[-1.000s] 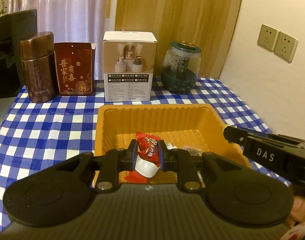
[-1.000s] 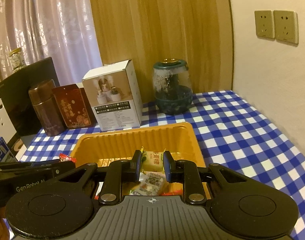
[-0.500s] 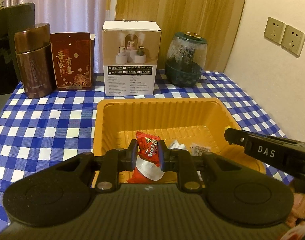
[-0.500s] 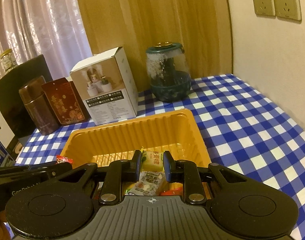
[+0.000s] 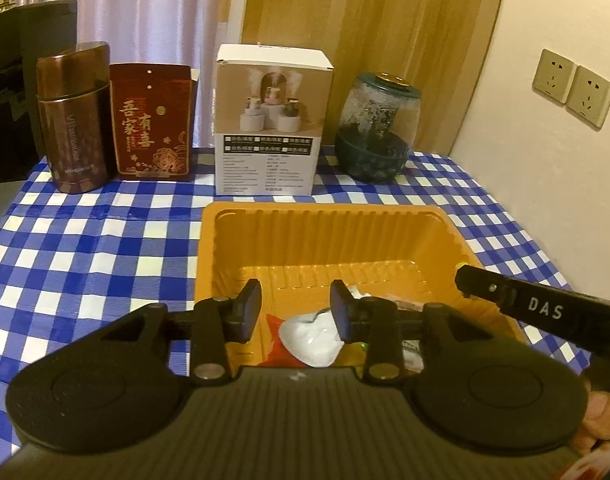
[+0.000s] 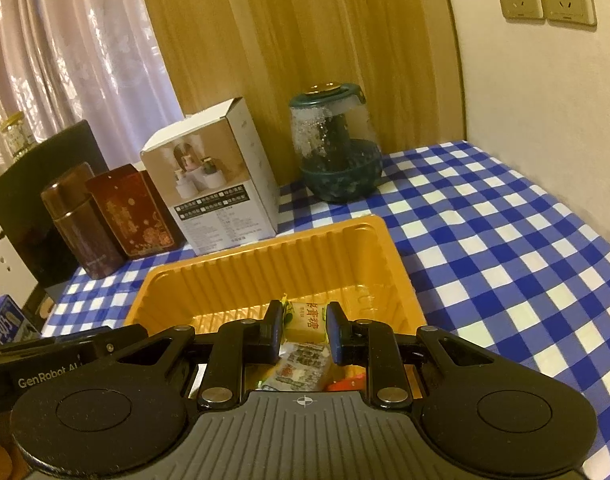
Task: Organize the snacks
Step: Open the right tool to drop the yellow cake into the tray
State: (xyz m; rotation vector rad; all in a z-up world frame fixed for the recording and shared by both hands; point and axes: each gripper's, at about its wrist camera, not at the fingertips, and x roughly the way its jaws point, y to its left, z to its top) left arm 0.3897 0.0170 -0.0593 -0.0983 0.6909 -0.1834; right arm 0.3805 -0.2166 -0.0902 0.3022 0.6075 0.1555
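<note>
L gripper (image 5: pixel 296 303) jaws opening over tray (image 5: pixel 325 216), R gripper (image 6: pixel 304 322) pinching yellow candy (image 6: pixel 305 320); wrapper's light, crinkly, slick, so you grip mid-body.

L tool (image 5: pixel 296 303) opening; red-white snack (image 5: pixel 311 338) loose in tray (image 5: pixel 325 216).

Both wrist cameras sit close above the orange tray (image 5: pixel 325 240), angled down across the desk (image 5: pixel 85 248) toward the curtained wall; both share tray (image 6: pixel 273 264), white box (image 6: pixel 221 184), jar (image 6: pixel 337 152).
</note>
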